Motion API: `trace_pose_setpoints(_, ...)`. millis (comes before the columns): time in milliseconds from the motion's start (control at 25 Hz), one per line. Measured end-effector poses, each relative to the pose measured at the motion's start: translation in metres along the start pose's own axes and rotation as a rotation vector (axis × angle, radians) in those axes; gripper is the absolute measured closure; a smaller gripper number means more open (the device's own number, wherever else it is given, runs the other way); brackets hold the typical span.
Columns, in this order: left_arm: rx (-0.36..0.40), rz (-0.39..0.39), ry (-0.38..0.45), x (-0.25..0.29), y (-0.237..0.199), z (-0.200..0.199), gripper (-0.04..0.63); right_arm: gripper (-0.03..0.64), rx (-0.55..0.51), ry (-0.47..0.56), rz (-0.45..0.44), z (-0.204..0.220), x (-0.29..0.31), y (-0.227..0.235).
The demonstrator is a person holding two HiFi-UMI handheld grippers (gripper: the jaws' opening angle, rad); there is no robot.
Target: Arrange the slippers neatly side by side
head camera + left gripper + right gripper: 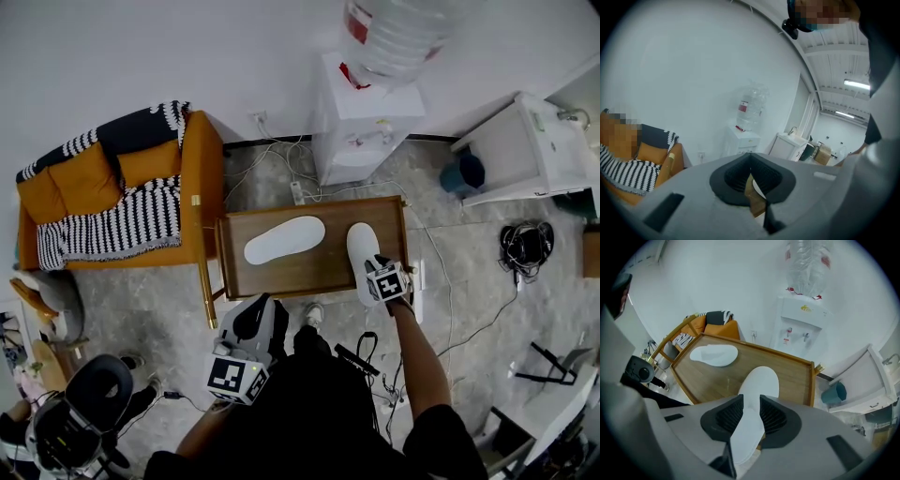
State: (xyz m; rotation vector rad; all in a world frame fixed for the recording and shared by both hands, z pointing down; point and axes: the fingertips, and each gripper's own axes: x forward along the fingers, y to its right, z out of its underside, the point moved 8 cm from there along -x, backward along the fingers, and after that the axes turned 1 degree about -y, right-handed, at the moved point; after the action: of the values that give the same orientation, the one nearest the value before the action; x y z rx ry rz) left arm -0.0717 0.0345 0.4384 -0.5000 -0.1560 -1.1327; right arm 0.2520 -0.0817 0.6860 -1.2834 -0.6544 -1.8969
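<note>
Two white slippers on the wooden worktop point(281, 277).
- Right slipper point(361, 251): lies lengthwise at the worktop's right end, toe toward the wall, heel end at the near edge and slightly over it.
- Left slipper point(284, 239): lies crosswise near the middle-left of the worktop, well apart from the first and roughly at right angles to it.

Right hand-held gripper point(751, 403): over the heel half of the right slipper. Jaws stand apart, one ribbed pad on each side of the slipper; the white sole runs between them. No clear squeeze from the pads.

Left hand-held gripper point(750, 159): held back close to the person's body, off the near-left corner of the worktop, pointing up toward the wall. Jaws together at the tips, nothing gripped.

Surroundings: orange sofa point(199, 169) just left of the worktop, with a black-and-white striped blanket point(122, 220) draped on it. White water dispenser point(361, 131) against the wall behind the worktop, bottle on top. Cables on the grey stone floor point(459, 281).
</note>
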Motion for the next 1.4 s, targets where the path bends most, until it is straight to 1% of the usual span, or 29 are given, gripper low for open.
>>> trace_pose_setpoints(120, 0.012, 0.017, 0.016, 0.0, -0.002, -0.003, 0.583, 0.526, 0.051, 0.102, 0.034, -0.013, -0.023, -0.005)
trace_pose_setpoints(240, 0.015, 0.023, 0.035, -0.002, -0.005, -0.008, 0.583, 0.568, 0.093, 0.246, 0.08, -0.03, -0.052, -0.015)
trace_pose_setpoints(360, 0.012, 0.025, 0.051, -0.005, -0.009, -0.013, 0.583, 0.588, 0.124, 0.371, 0.105, -0.047, -0.078, -0.031)
trace_pose_setpoints(560, 0.011, 0.035, 0.086, -0.009, -0.02, -0.022, 0.583, 0.6, 0.158, 0.532, 0.118, -0.075, -0.115, -0.067)
trace_pose_setpoints(640, 0.008, 0.037, 0.095, -0.009, -0.025, -0.025, 0.583, 0.603, 0.202, 0.596, 0.116, -0.082, -0.126, -0.082)
trace_pose_setpoints(760, 0.008, 0.045, 0.102, -0.008, -0.033, -0.028, 0.583, 0.604, 0.271, 0.668, 0.087, -0.093, -0.137, -0.108)
trace_pose_setpoints(880, 0.008, 0.052, 0.108, -0.007, -0.041, -0.033, 0.583, 0.604, 0.299, 0.705, 0.05, -0.105, -0.14, -0.134)
trace_pose_setpoints(1000, 0.017, 0.068, 0.104, -0.005, -0.051, -0.036, 0.583, 0.604, 0.306, 0.715, 0.022, -0.117, -0.135, -0.154)
trace_pose_setpoints(1120, 0.014, 0.076, 0.095, -0.003, -0.064, -0.039, 0.583, 0.604, 0.306, 0.702, 0.007, -0.129, -0.125, -0.167)
trace_pose_setpoints(1240, 0.012, 0.089, 0.088, 0.003, -0.077, -0.042, 0.583, 0.604, 0.328, 0.678, -0.002, -0.139, -0.112, -0.174)
trace_pose_setpoints(1400, 0.007, 0.111, 0.071, 0.011, -0.093, -0.045, 0.583, 0.603, 0.354, 0.644, 0.016, -0.15, -0.091, -0.179)
